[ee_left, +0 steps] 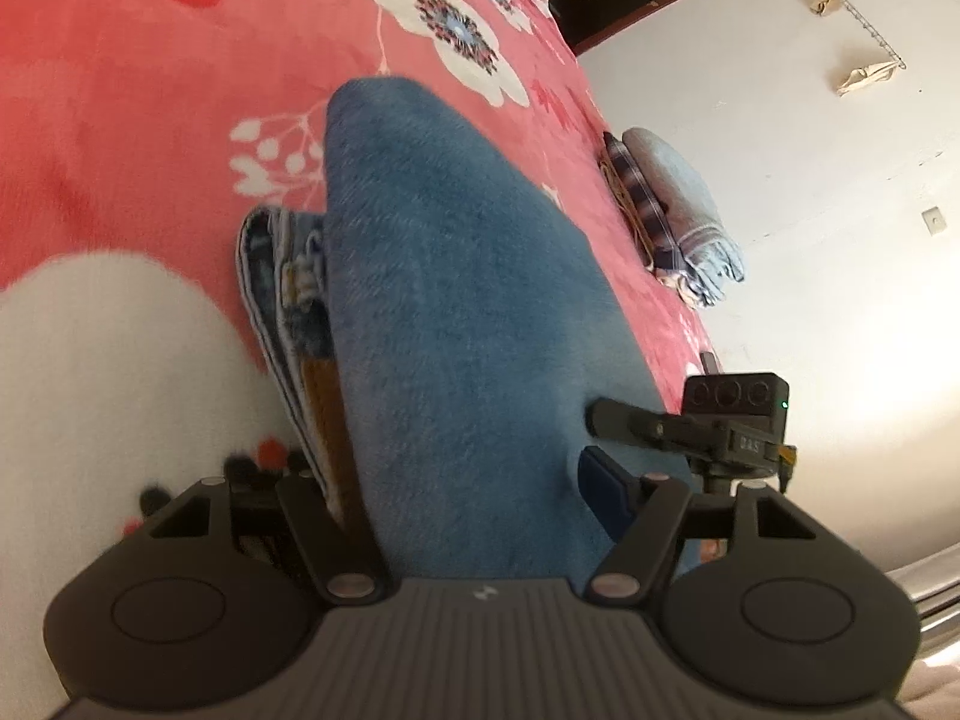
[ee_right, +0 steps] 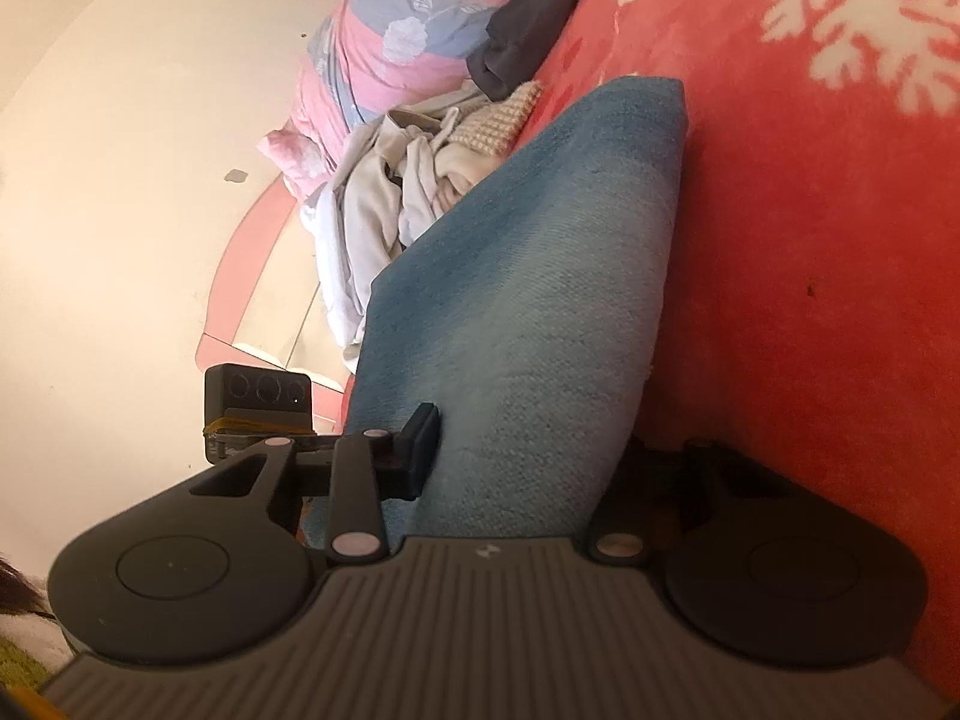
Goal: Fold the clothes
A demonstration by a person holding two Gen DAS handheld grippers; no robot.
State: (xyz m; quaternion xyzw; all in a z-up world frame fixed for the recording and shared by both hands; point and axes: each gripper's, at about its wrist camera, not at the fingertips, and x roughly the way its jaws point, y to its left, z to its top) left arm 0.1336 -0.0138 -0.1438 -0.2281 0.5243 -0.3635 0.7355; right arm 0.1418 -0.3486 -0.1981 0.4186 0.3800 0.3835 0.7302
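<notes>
Red floral blanket (ee_left: 150, 120), pink-and-blue patterned pillow (ee_right: 384, 54), dark cushion (ee_right: 528, 18), white wall (ee_left: 810, 210)

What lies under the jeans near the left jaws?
Under the jeans shows the red floral blanket; folded denim layers peek out. Anything deeper is covered.

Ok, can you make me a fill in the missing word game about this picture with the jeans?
1. The jeans are the colour ____.
2. The blanket under them is red with white ____.
3. The folded pile lies near the blanket's ____.
4. The left gripper and the right gripper both hold the ____.

Missing words: blue; flowers; edge; jeans
</notes>
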